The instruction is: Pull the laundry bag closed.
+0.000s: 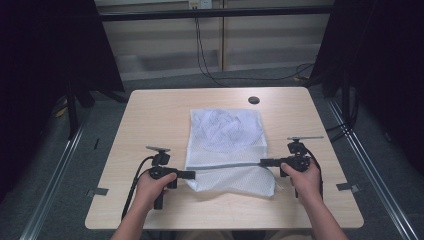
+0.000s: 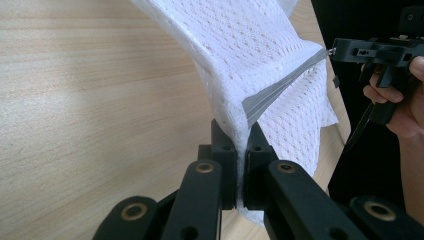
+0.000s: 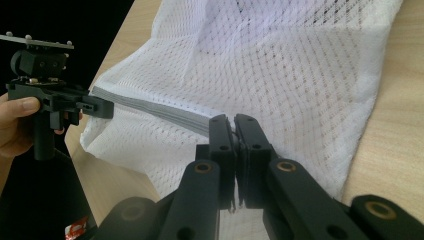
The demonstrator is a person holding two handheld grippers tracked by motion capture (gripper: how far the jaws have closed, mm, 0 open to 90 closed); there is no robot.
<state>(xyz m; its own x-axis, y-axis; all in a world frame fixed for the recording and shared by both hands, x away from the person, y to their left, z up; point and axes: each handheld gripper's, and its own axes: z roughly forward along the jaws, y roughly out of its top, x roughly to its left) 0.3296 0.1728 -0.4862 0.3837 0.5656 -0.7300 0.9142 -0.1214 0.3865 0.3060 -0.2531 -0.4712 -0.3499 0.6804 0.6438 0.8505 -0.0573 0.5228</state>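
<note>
White mesh laundry bag (image 1: 226, 150) lies mid-tabletop (image 1: 160, 115), its grey zipper band (image 1: 227, 165) stretched taut between both grippers. Left gripper (image 1: 191, 174) fingers clamped on the band's left end; right gripper (image 1: 263, 162) fingers clamped on the right end. Judged step: holding the bag spread. Next move calls for even tension from both hands. No legible writing or brand found.
</note>
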